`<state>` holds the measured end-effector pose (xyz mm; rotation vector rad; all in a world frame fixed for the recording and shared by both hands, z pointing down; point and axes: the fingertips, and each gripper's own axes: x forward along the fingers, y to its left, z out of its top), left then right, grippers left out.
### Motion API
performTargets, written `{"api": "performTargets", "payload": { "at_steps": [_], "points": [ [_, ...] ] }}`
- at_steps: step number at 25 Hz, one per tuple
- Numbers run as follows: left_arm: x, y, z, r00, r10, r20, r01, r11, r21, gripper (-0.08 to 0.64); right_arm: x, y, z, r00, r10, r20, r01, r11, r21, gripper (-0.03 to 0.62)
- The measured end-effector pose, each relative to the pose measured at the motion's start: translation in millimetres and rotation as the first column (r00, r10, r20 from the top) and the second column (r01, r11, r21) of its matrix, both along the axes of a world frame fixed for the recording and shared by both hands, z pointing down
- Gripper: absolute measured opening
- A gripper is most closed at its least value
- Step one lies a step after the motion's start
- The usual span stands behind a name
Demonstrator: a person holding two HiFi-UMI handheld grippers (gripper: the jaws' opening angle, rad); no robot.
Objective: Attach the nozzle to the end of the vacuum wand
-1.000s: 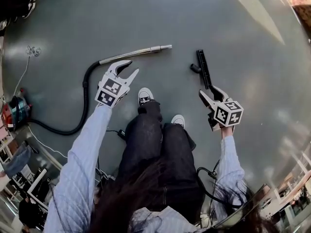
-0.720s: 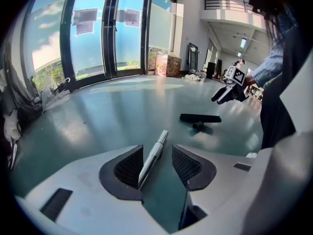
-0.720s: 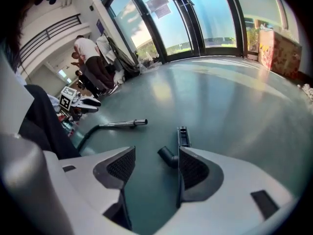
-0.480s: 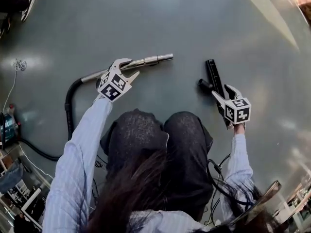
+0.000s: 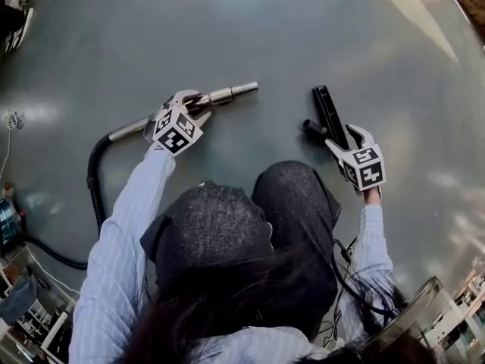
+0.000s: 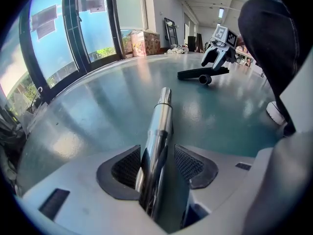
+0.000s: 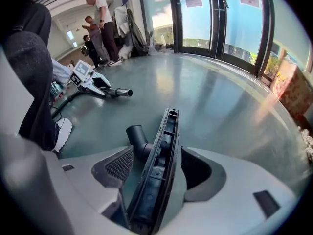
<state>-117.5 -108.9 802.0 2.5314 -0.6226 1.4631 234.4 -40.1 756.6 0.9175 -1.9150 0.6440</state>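
A chrome vacuum wand (image 5: pixel 227 93) lies on the grey floor, with a black hose (image 5: pixel 95 180) at its rear end. My left gripper (image 5: pixel 193 101) straddles the wand (image 6: pixel 161 116). Its jaws have just been opening, and the tube runs between the pads (image 6: pixel 126 168) with a gap on each side. To the right lies the long black nozzle (image 5: pixel 327 108), its round socket pointing left. My right gripper (image 5: pixel 345 139) sits over the near end of the nozzle (image 7: pixel 166 136). Those jaws have also just been opening, and they stand wide around the nozzle without clamping it.
The person crouches, knees (image 5: pixel 295 188) between the two arms and a white shoe (image 7: pixel 61 129) on the floor. The vacuum body (image 5: pixel 4 218) sits at the far left. Several people (image 7: pixel 100 23) stand near glass walls. Boxes (image 6: pixel 144 42) stand by the windows.
The person has crouched. Both grippers have dropped to the floor: the left one onto the wand, the right one over the near end of the nozzle. Both sets of jaws have widened.
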Motion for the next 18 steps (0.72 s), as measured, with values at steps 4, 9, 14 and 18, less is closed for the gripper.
{"api": "performTargets", "payload": {
  "at_steps": [4,9,14,18],
  "points": [
    [3,-2,3,1.0,0.02,0.003,-0.02,1.0,0.007,0.193,4,1,11,0.999,0.02,-0.033,-0.021,0.999,-0.048,0.296],
    [2,-4,3,1.0,0.016,-0.006,-0.016,1.0,0.017,0.193,7,8,36,0.987,0.156,0.032,-0.146,0.968,-0.206,0.296],
    [1,-3,6,0.998,0.057,0.019,-0.058,0.998,0.038,0.192,-2,19,52,0.992,0.121,0.041,-0.102,0.942,-0.32,0.293],
    [0,-6,9,0.997,0.067,0.024,-0.067,0.997,0.033,0.181,-21,9,54,0.995,0.089,0.054,-0.068,0.949,-0.308,0.287]
  ]
}}
